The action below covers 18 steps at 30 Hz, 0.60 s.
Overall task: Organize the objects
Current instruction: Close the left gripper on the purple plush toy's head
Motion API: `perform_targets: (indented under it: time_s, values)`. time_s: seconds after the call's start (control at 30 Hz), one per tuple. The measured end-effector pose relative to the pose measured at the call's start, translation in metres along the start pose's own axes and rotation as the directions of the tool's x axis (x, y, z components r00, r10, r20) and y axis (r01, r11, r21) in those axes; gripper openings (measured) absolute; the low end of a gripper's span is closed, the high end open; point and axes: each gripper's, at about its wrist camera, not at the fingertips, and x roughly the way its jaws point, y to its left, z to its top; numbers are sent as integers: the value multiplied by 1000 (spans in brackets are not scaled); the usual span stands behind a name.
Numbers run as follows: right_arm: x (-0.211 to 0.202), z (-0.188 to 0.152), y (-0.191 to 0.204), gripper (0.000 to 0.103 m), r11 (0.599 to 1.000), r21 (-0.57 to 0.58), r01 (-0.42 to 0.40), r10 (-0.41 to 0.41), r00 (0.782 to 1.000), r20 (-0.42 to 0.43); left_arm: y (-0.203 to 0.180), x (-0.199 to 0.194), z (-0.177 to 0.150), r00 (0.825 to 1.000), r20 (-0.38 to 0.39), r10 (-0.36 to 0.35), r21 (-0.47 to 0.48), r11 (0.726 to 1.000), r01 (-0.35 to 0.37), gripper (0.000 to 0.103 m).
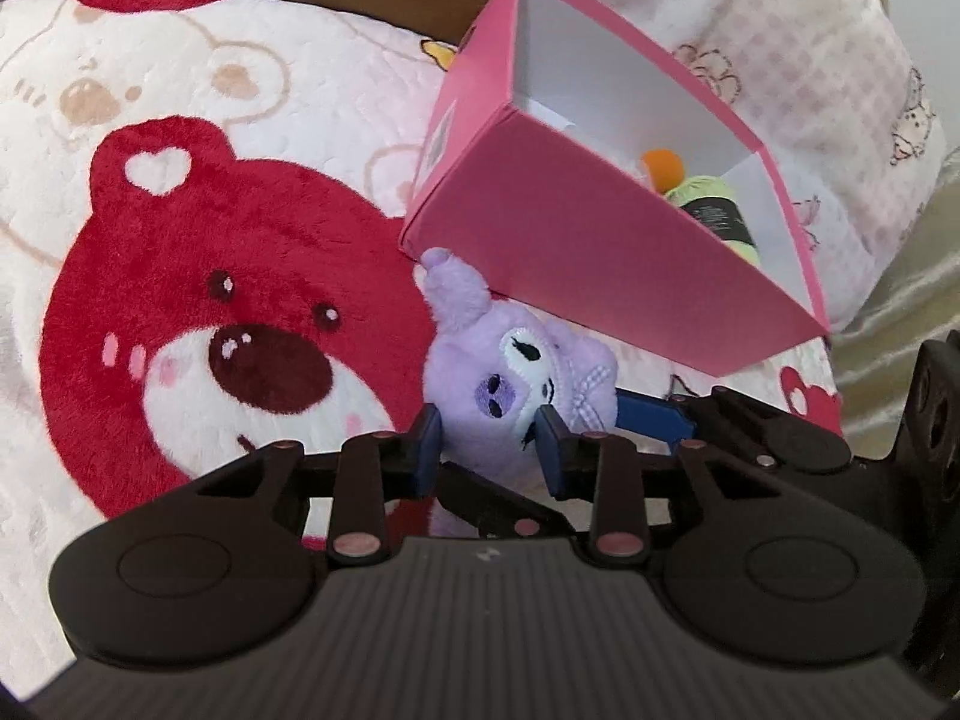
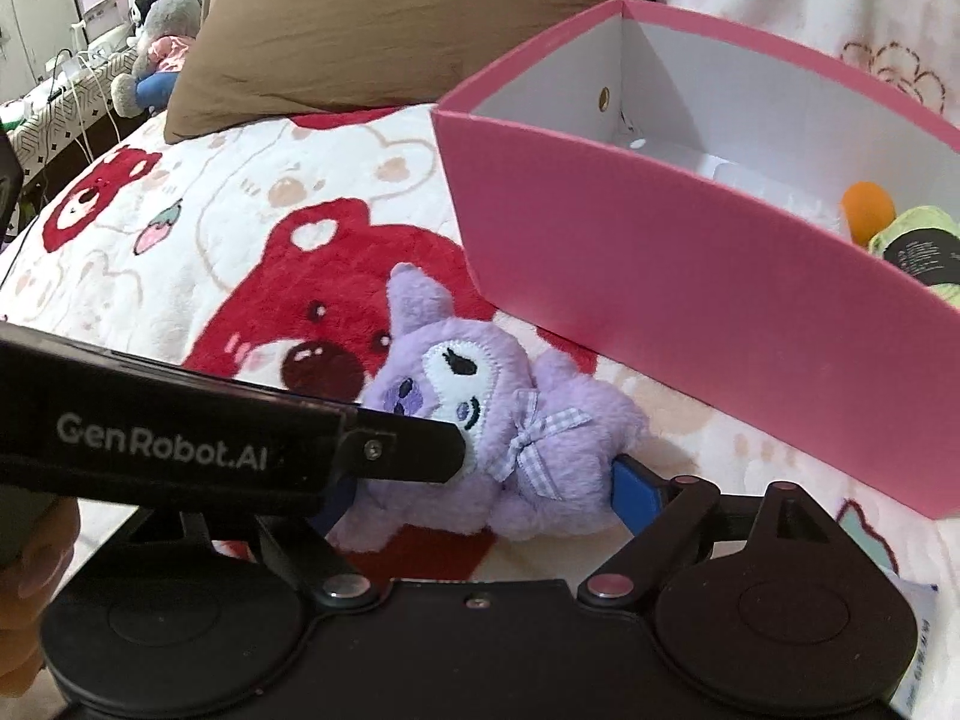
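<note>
A purple plush toy [image 1: 516,372] with a checked bow lies on the bear-print blanket [image 1: 198,276], just in front of an open pink box [image 1: 576,240]. My left gripper [image 1: 489,441] has its blue pads on both sides of the plush's head. In the right wrist view the plush [image 2: 480,420] sits between my right gripper's [image 2: 480,492] blue pads, with the left gripper [image 2: 414,450] crossing in from the left. The box [image 2: 690,276] holds an orange item [image 2: 867,207] and a green yarn ball [image 2: 918,246].
A brown pillow [image 2: 390,18] lies behind the box. A pale patterned quilt [image 1: 780,30] is at the back right. Grey stuffed toys [image 2: 162,24] and cables sit on a stand at the far left.
</note>
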Motion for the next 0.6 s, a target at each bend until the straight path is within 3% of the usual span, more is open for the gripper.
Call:
perform_targets:
  time_s: [0.3, 0.6]
  values:
    - [-32, 3, 9, 97, 1000, -24, -3, 3, 1000, -1, -11, -28, 2, 998, -27, -48, 27, 998, 49, 33]
    - [-67, 6, 22, 98, 998, -39, -49, 49, 999, 19, -26, -65, 4, 998, -47, -45, 75, 996, 48, 33]
